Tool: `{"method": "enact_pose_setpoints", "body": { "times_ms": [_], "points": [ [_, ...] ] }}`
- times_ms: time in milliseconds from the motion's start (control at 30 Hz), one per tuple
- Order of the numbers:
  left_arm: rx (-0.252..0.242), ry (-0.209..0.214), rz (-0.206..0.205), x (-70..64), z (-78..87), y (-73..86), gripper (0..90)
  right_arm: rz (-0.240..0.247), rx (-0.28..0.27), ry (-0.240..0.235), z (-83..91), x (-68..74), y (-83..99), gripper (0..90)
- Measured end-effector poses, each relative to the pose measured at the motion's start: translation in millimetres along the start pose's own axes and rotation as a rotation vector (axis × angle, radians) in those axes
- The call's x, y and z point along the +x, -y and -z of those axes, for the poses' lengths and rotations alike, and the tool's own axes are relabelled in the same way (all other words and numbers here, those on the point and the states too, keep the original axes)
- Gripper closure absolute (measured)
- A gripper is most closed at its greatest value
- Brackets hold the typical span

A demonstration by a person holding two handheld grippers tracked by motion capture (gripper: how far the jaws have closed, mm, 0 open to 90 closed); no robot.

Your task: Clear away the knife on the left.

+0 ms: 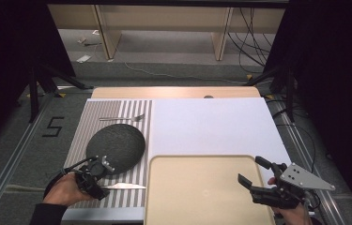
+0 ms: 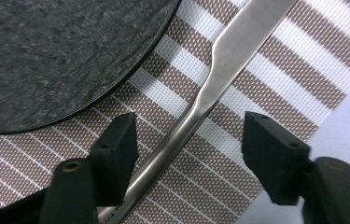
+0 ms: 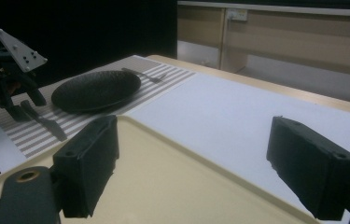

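Note:
A steel table knife (image 1: 126, 186) lies on the striped placemat (image 1: 77, 145), just in front of the dark round plate (image 1: 116, 145). My left gripper (image 1: 102, 180) is down at the knife's handle. In the left gripper view the handle (image 2: 200, 102) runs between the spread jaws of the left gripper (image 2: 191, 128), resting on the mat (image 2: 275, 70) beside the plate (image 2: 46, 56). A fork (image 1: 122, 118) lies beyond the plate. My right gripper (image 1: 252, 170) hovers open over the right side of the beige tray (image 1: 197, 187), with nothing between its jaws (image 3: 196, 140).
A white sheet (image 1: 211, 126) covers the table's right and far part. The right gripper view shows the tray (image 3: 163, 177), plate (image 3: 95, 89), fork (image 3: 147, 74), knife (image 3: 46, 123) and the other hand's gripper (image 3: 4, 74). Wooden furniture legs and cables stand beyond the table.

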State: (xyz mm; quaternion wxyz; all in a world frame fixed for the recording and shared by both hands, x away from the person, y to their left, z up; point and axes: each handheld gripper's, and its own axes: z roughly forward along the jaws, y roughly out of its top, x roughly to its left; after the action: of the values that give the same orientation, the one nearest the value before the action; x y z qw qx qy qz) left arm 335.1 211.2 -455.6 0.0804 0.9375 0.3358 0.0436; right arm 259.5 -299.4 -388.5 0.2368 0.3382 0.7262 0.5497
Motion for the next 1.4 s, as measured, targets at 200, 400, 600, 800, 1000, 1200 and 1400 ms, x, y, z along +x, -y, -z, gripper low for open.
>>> {"method": "enact_pose_setpoints", "body": {
  "times_ms": [200,400,600,800,1000,1200,1400],
  "points": [
    [0.015,0.005,-0.008,3.6,-6.0,-1.8,46.3,0.001,0.003,-0.001,-0.2,0.1,0.0,17.7],
    [0.04,0.015,-0.02,1.7,-5.8,-6.0,53.9,0.003,0.005,0.0,-0.5,0.2,0.1,17.8],
    [0.098,-0.012,-0.022,-1.4,-6.1,-13.3,61.6,0.003,0.008,0.0,-0.2,0.3,0.2,17.8],
    [0.122,-0.001,-0.052,-2.6,-6.5,-16.7,67.2,0.005,0.008,-0.001,-0.2,0.6,0.1,17.9],
    [0.136,0.011,-0.092,-4.9,-6.6,-18.6,73.9,0.006,0.011,-0.002,-0.4,0.8,0.1,17.9],
    [0.142,0.009,-0.15,-8.3,-6.2,-19.1,78.1,0.005,0.011,-0.003,-0.5,0.8,0.1,17.9],
    [0.14,-0.01,-0.182,-11.7,-6.5,-20.2,79.7,0.006,0.012,-0.003,-1.1,0.7,0.2,17.9]
  ]
}}
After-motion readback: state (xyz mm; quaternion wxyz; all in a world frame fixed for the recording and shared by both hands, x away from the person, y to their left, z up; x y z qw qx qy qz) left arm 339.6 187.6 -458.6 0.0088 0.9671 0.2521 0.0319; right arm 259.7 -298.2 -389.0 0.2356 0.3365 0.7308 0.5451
